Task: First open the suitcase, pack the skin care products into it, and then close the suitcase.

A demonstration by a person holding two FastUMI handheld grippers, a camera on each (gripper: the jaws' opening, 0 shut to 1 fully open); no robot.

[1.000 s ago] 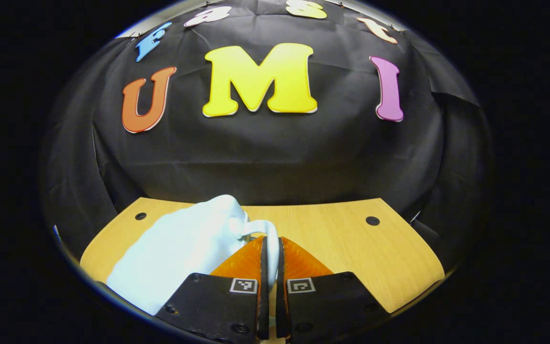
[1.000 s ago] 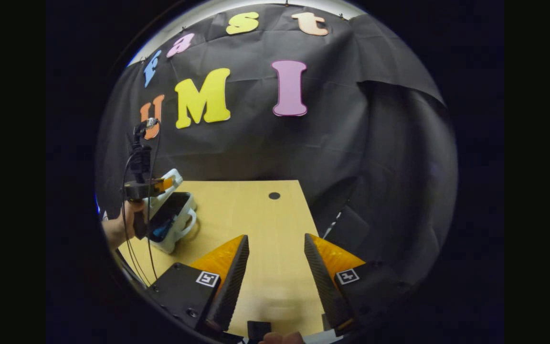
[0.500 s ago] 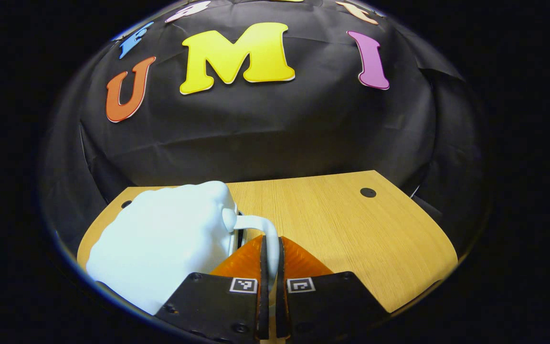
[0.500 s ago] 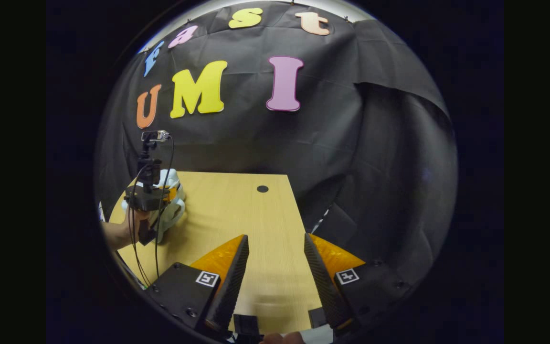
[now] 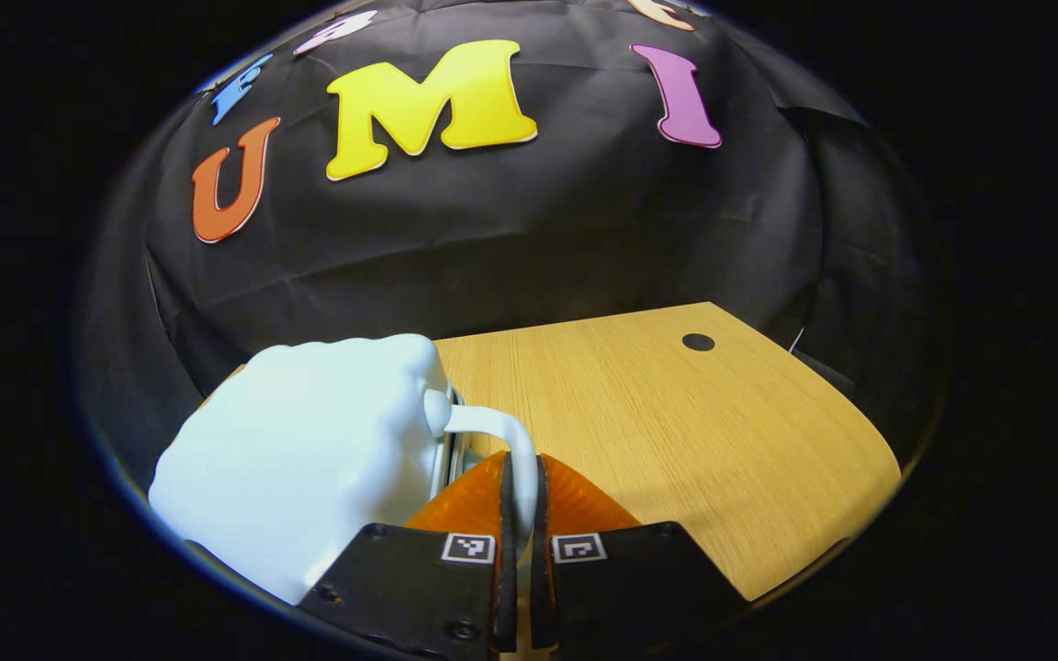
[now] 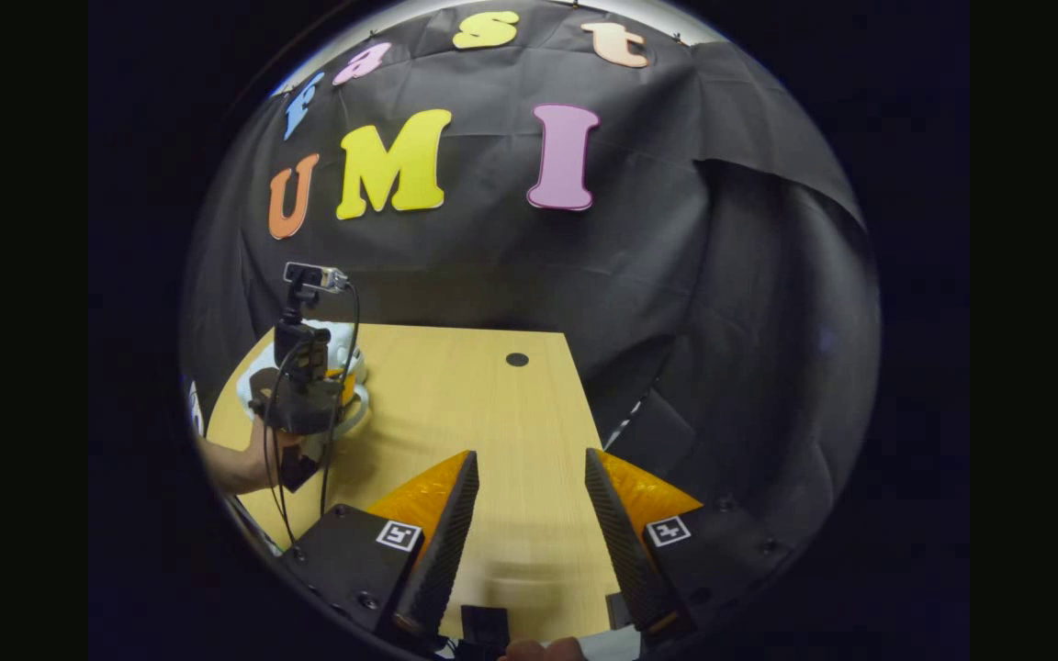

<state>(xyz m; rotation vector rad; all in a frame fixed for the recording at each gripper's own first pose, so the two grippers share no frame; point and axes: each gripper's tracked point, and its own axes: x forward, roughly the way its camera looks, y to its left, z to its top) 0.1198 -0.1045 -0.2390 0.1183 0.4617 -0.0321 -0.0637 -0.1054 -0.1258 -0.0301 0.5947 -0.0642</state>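
Claw (image 5: 519,477) pinches curved handle (image 5: 492,430) of smooth, rounded suitcase (image 5: 309,454).

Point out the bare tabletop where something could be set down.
Bare wood runs from the suitcase rightward to the table edge, past the round hole. Crowded at the left: left gripper clamps the suitcase handle. The right gripper hovers open over bare wood.

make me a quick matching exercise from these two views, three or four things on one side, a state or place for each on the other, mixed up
Things:
1. left gripper
2. right gripper
3. suitcase
4. round hole

States or places:
a. open, holding nothing
b. lid down, lying on the table
c. shut on the suitcase handle
d. in the tabletop near the far edge

Pairs: 1-c, 2-a, 3-b, 4-d
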